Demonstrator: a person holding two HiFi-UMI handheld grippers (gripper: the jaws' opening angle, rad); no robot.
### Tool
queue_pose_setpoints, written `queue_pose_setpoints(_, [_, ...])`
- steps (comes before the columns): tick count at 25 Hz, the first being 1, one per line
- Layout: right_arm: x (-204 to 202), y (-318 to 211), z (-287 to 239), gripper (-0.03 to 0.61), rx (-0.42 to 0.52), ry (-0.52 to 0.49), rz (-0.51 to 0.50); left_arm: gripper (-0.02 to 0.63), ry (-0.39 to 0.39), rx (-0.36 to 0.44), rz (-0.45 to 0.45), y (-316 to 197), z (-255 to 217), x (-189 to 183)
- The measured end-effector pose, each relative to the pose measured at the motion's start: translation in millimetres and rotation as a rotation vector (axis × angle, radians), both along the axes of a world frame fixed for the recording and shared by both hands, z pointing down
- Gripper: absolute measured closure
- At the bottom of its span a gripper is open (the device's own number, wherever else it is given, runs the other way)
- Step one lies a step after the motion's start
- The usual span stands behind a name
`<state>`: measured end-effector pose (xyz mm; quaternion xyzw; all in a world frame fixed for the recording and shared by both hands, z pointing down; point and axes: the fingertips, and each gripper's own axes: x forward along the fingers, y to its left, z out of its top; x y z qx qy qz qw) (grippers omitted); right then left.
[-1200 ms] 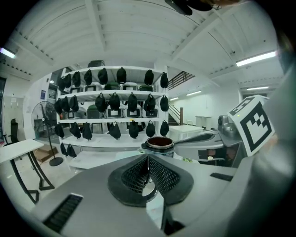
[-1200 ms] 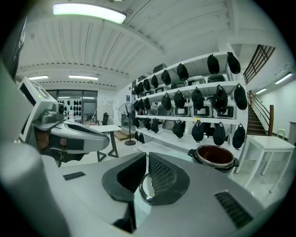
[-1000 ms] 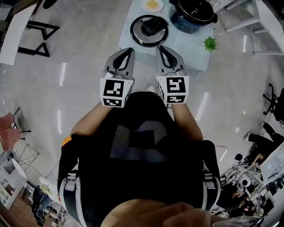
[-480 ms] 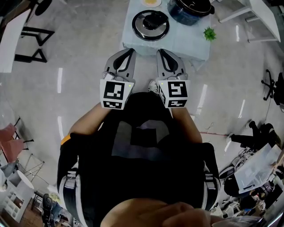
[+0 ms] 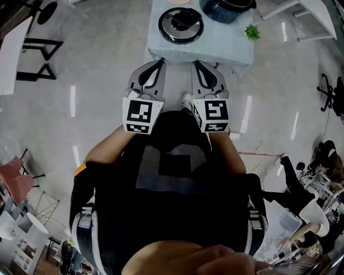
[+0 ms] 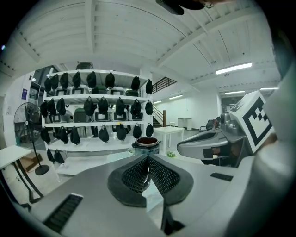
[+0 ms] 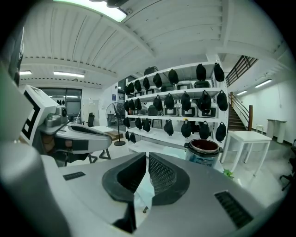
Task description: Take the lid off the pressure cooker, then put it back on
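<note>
The round silver lid with a black knob (image 5: 181, 24) lies flat on the light blue table (image 5: 226, 42) at the top of the head view. To its right stands the open dark pressure cooker pot (image 5: 226, 6), seen also as the pot (image 6: 146, 144) and the pot (image 7: 204, 152) in the gripper views. My left gripper (image 5: 159, 63) and right gripper (image 5: 195, 64) hover side by side over the floor, short of the table's near edge. Both point toward the table. Both have their jaws shut with nothing between the pads.
A small green plant (image 5: 251, 32) stands at the table's right side. Behind the table are shelves of black bags (image 7: 185, 104), a white side table (image 7: 252, 139) and a standing fan (image 6: 27, 134). Black frames (image 5: 40, 51) stand at left; people and clutter sit at lower right.
The table, lid and pot have slid toward the top of the head view. Both grippers now sit farther back from the table edge. Their jaws stay shut.
</note>
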<state>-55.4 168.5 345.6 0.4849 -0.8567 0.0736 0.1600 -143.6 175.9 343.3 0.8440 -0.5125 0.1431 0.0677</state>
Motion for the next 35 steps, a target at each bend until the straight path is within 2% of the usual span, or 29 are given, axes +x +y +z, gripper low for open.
queue_pose_setpoints(13, [-26.1,-2.1,7.4,0.545,0.004,0.036,0.019,0.603,0.001,0.017,-0.005,-0.2,-3.0,-34.6])
queue_pose_setpoints(21, [-42.9,-26.8,14.7,0.527,0.016,0.062,0.035,0.603,0.008,0.039,0.001,-20.6,-5.4,-56.7])
queue_pose_setpoints(28, [-38.4,-78.8,36.2,0.465,0.0,0.085,0.008,0.603,0.0,0.026,-0.005,-65.6,8.3,-50.4])
queue_pose_setpoints(35, [-31.0,-162.5,77.2,0.408,-0.048,0.087,-0.053,0.603,-0.01,-0.018,-0.045,-144.2,35.5,-42.4])
